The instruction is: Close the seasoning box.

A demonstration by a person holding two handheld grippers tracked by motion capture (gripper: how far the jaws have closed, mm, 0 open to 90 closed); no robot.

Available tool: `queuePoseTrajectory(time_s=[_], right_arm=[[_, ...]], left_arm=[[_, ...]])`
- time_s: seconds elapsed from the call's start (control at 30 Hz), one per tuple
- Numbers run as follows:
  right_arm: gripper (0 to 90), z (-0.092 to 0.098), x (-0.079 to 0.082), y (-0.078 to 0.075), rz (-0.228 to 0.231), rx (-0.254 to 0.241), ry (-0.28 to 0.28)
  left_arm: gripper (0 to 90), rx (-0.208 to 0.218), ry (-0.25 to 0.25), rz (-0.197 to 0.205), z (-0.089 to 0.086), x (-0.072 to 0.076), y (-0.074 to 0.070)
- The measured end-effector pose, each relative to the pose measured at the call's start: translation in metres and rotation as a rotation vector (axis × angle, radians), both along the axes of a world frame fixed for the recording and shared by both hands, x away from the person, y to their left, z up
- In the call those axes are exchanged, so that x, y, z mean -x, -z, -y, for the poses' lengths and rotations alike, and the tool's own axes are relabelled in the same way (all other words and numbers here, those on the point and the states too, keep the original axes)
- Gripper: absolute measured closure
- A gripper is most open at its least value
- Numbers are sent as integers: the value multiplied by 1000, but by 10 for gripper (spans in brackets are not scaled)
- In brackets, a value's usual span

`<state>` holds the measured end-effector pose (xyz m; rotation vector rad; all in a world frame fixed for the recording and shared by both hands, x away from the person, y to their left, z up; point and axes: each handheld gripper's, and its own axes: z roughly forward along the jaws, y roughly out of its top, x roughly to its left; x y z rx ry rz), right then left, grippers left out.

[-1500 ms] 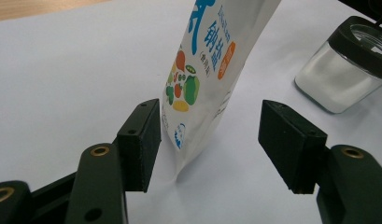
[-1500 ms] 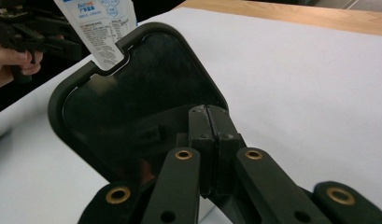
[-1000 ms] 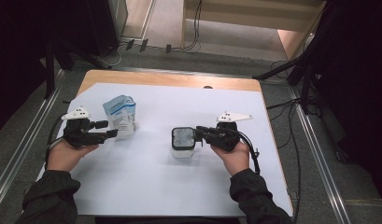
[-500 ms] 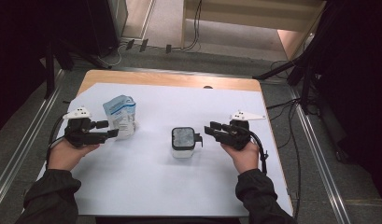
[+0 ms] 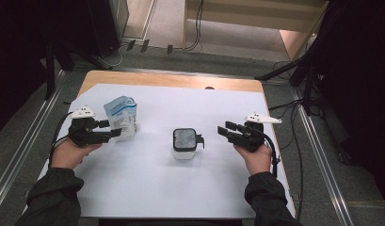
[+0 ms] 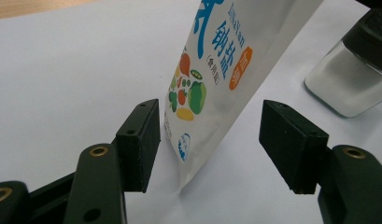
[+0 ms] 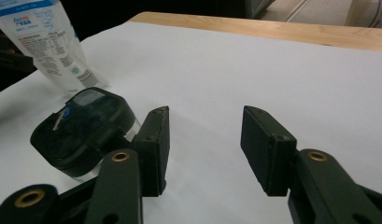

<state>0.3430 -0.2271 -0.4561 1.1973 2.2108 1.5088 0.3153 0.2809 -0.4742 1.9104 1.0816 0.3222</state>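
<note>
Here, left gripper (image 5: 116, 133) gaping around the salt pouch (image 5: 122, 117), unclamped; right gripper (image 5: 224, 130) just opening, empty, beside the jar (image 5: 185, 142).

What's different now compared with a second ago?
The right gripper has let go of the black-lidded jar: its fingers have just been opening and it has drawn back toward the table's right edge, with nothing between them now. The jar stands where it did. The left gripper kept its place, its fingers either side of the upright salt pouch.
</note>
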Motion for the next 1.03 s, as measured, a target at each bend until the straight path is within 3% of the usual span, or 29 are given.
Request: queuePoseTrajectory(time_s=[0.27,0.4,0.63,1.03], right_arm=[[434,17,1,2,9,6,65],[407,22,1,4,11,33,83],[409,32,0,6,-4,32,111],[408,31,-1,8,-8,48,104]], left_arm=[[395,-1,16,0,4,-5,0],[395,-1,17,0,6,-7,1],[395,-6,23,-1,8,-9,1],[394,-4,22,2,7,-10,1]])
